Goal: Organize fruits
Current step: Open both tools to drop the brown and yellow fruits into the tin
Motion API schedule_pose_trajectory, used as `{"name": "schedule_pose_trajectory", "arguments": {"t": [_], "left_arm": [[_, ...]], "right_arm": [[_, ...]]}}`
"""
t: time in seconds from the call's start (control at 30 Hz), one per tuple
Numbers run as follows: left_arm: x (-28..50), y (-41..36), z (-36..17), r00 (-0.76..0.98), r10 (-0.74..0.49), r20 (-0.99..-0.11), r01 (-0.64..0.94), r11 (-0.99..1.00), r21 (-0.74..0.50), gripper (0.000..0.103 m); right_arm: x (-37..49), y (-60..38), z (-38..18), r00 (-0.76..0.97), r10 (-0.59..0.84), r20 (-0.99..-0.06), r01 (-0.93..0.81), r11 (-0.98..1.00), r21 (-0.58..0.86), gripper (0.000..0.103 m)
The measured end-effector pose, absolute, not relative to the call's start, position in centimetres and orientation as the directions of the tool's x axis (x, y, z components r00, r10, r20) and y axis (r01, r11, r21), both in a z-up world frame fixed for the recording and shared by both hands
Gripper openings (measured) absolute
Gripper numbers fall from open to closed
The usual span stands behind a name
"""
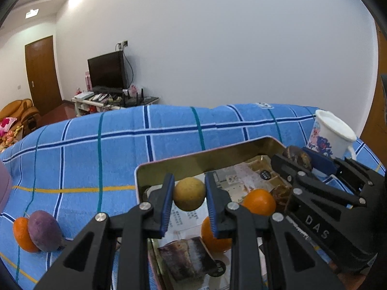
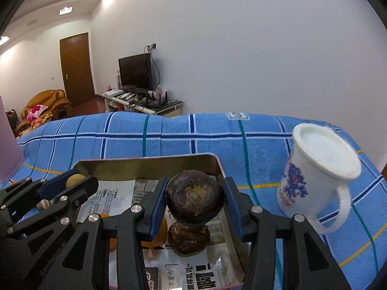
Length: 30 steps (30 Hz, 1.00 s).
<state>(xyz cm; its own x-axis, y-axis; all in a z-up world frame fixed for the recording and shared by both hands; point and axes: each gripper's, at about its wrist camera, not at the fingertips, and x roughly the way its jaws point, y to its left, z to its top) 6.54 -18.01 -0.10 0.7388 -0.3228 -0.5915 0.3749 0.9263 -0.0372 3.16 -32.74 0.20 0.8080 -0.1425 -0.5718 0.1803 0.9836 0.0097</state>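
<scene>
I have my left gripper [image 1: 189, 197] pinching a yellow-green fruit [image 1: 189, 194] and my right gripper [image 2: 196, 201] pinching a dark brown fruit [image 2: 195, 197], both over the tin tray [image 1: 169, 166]. Two oranges [image 1: 259, 201] and another brown fruit [image 2: 188, 239] sit inside; an orange [image 1: 21, 233] and purple fruit [image 1: 44, 230] remain near the blanket's [image 1: 96, 149] left edge.

Setting identified as a home living room. A dark flat television [image 2: 136, 72] is seen on a low white media stand [image 2: 145, 105] loaded with remotes and small boxes, its cable run up to a wall socket [image 2: 152, 46]. A tan upholstered armchair [image 2: 46, 102] with a pink cushion [image 2: 36, 110] is noted beside a brown wooden door [image 2: 77, 68]. Recessed ceiling lights are lit against plain white walls. The work surface is covered by a blue checked towel-like cloth [image 2: 169, 140], on which a white floral mug [image 2: 319, 178] is set: household ware, not lab or shop fittings.
</scene>
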Motion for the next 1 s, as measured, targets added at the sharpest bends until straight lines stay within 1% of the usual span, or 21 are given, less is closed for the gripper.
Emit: {"name": "schedule_pose_trajectory", "arguments": {"t": [0.17,0.4,0.5,0.67,0.73,0.77,0.8,0.83,0.87,0.9,0.93,0.97,1.0], "left_arm": [[6.8,-18.2,-0.3,0.736,-0.312,-0.601,0.369,0.929,-0.031,0.027],[7.1,-18.5,-0.5,0.731,-0.300,-0.613,0.365,0.931,-0.020,0.027],[7.1,-18.7,-0.5,0.736,-0.292,-0.611,0.359,0.933,-0.014,0.027],[7.0,-18.5,-0.5,0.741,-0.289,-0.606,0.352,0.936,-0.016,0.030],[6.7,-18.4,-0.4,0.750,-0.287,-0.596,0.349,0.937,-0.012,0.035],[6.5,-18.3,-0.3,0.759,-0.282,-0.586,0.343,0.939,-0.007,0.042],[6.2,-18.2,-0.1,0.770,-0.276,-0.575,0.336,0.942,-0.002,0.052],[5.9,-18.0,0.0,0.785,-0.265,-0.560,0.323,0.946,0.004,0.058],[5.5,-17.8,0.3,0.802,-0.256,-0.540,0.309,0.951,0.009,0.070],[5.0,-17.5,0.5,0.819,-0.249,-0.517,0.296,0.955,0.010,0.079],[4.8,-17.2,0.7,0.830,-0.244,-0.502,0.287,0.958,0.010,0.082],[4.5,-16.9,0.9,0.840,-0.239,-0.486,0.277,0.961,0.006,0.089],[4.3,-16.6,1.1,0.845,-0.238,-0.478,0.270,0.963,-0.001,0.098]], "right_arm": [[3.9,-33.0,-0.1,0.798,-0.097,-0.595,0.152,0.987,0.044,0.048],[4.4,-32.3,-0.4,0.790,-0.069,-0.610,0.117,0.992,0.039,0.049],[4.3,-32.1,-0.4,0.792,-0.063,-0.608,0.112,0.993,0.042,0.054],[4.1,-32.6,-0.7,0.792,-0.040,-0.609,0.112,0.991,0.080,0.055],[3.8,-32.8,-0.5,0.801,-0.043,-0.596,0.120,0.989,0.091,0.055],[3.5,-32.9,-0.4,0.808,-0.050,-0.587,0.128,0.988,0.092,0.055],[3.2,-33.1,-0.2,0.814,-0.061,-0.577,0.137,0.986,0.091,0.055],[3.0,-33.3,0.0,0.822,-0.074,-0.565,0.150,0.985,0.090,0.055],[2.7,-33.5,0.3,0.830,-0.085,-0.552,0.163,0.982,0.094,0.055],[2.4,-33.7,0.5,0.837,-0.091,-0.539,0.173,0.979,0.105,0.058],[2.2,-34.1,0.8,0.844,-0.095,-0.528,0.185,0.975,0.120,0.062],[2.0,-34.5,1.0,0.851,-0.101,-0.516,0.199,0.970,0.138,0.072],[1.7,-35.0,1.1,0.857,-0.105,-0.504,0.212,0.964,0.161,0.077]]}}
